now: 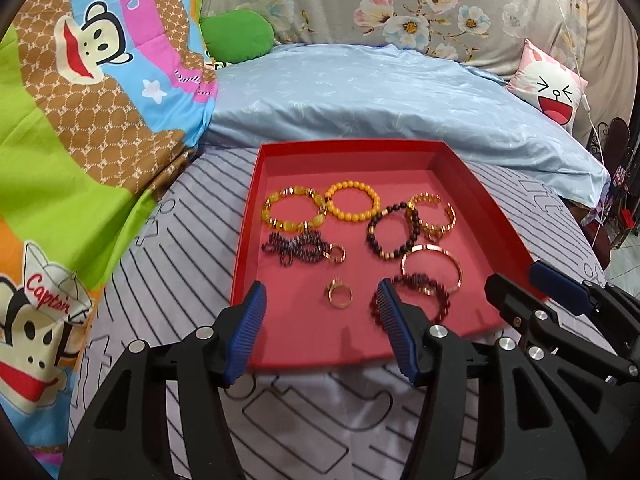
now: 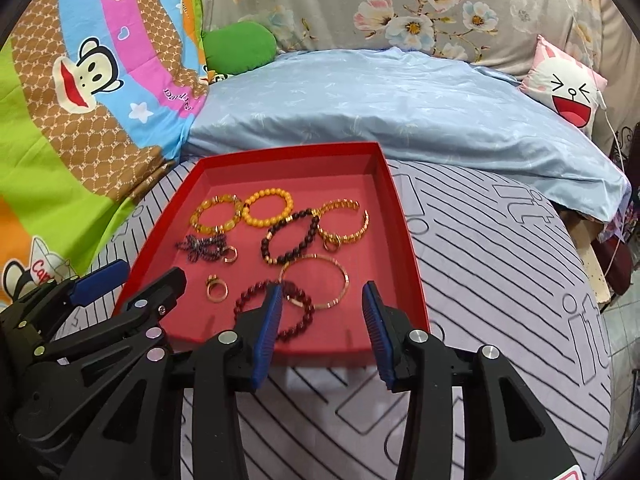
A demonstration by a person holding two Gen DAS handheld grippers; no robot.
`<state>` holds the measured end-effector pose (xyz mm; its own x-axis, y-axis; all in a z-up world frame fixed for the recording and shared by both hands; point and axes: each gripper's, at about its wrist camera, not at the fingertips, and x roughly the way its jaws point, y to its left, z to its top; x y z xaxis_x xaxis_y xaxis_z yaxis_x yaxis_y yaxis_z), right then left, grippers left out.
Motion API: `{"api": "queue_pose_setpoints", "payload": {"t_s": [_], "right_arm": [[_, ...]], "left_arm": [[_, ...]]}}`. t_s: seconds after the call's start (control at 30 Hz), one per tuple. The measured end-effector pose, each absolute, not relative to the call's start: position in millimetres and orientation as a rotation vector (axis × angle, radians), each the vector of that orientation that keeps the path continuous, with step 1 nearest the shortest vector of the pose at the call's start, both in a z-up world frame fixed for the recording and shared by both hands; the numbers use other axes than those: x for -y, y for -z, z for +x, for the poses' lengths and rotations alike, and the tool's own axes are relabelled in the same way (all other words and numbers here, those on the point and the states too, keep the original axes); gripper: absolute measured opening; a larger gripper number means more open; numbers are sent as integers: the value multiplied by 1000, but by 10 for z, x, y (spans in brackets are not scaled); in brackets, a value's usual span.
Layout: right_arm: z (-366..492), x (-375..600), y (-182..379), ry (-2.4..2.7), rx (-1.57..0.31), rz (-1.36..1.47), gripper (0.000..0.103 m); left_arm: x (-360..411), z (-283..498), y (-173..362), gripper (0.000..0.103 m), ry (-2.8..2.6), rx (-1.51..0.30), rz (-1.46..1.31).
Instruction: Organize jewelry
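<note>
A red tray (image 1: 256, 184) (image 2: 404, 216) lies on a striped bed sheet and holds several pieces of jewelry: two yellow bead bracelets (image 1: 352, 201) (image 2: 269, 207), a dark bead bracelet (image 1: 392, 232) (image 2: 290, 238), a gold bangle (image 1: 432, 266) (image 2: 316, 280), a dark red bead bracelet (image 1: 436, 296) (image 2: 298, 312), a dark chain (image 1: 296, 246) (image 2: 202, 246) and a gold ring (image 1: 340, 294) (image 2: 216, 289). My left gripper (image 1: 320, 300) is open at the tray's near edge, around the ring. My right gripper (image 2: 322, 300) is open at the near right, beside the red bracelet.
A light blue pillow (image 1: 380, 96) lies behind the tray. A cartoon monkey blanket (image 1: 80, 100) lies on the left, a green cushion (image 1: 236, 34) at the back, a pink cushion (image 1: 548, 84) at the right. The bed edge drops off at the right (image 2: 608, 300).
</note>
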<state>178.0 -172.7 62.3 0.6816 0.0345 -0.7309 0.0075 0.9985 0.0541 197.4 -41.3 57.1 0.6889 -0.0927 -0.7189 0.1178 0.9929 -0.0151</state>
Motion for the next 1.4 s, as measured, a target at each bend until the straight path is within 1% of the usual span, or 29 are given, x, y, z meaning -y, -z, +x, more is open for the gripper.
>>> {"api": "queue_pose_setpoints", "payload": {"t_s": [0.17,0.23,0.33,0.4,0.5,0.57,0.6,0.67,0.7,0.73,0.77,0.8,0.87,1.07,1.3,1.4], "right_arm": [[1639,1725,-564,-7,-834,44,45],[1579,1714,-550,3,-834,36,48],[1499,1730,-535,18,-823,31,55],[1468,1742,-527,23,-820,30,58],[1438,1751,-502,26,-823,31,60],[1418,1764,-486,34,-822,30,62],[1413,1776,-481,40,-819,31,66],[1405,1799,-467,46,-819,35,71],[1405,1816,-460,48,-821,41,75],[1404,1839,-453,49,-822,50,78],[1403,1861,-445,49,-822,60,80],[1393,1875,-439,50,-822,65,84],[1388,1883,-426,56,-821,61,84],[1361,1795,-435,90,-794,-25,84],[1394,1812,-405,63,-825,17,85],[1387,1804,-411,67,-810,15,87]], "left_arm": [[396,1830,-507,55,115,-813,27],[380,1778,-480,57,110,-816,20],[343,1710,-453,62,96,-814,9],[333,1679,-443,64,92,-811,8],[325,1652,-433,66,84,-809,13],[311,1636,-426,71,71,-803,13],[303,1626,-422,73,65,-801,12],[280,1628,-415,81,53,-799,11],[260,1627,-409,83,45,-798,7],[242,1629,-407,88,37,-796,3],[226,1630,-408,91,31,-794,0],[209,1626,-407,92,27,-791,-3],[201,1621,-404,94,33,-788,-1],[215,1629,-364,94,27,-791,26],[178,1642,-355,95,22,-793,21],[168,1646,-364,95,21,-791,20]]}}
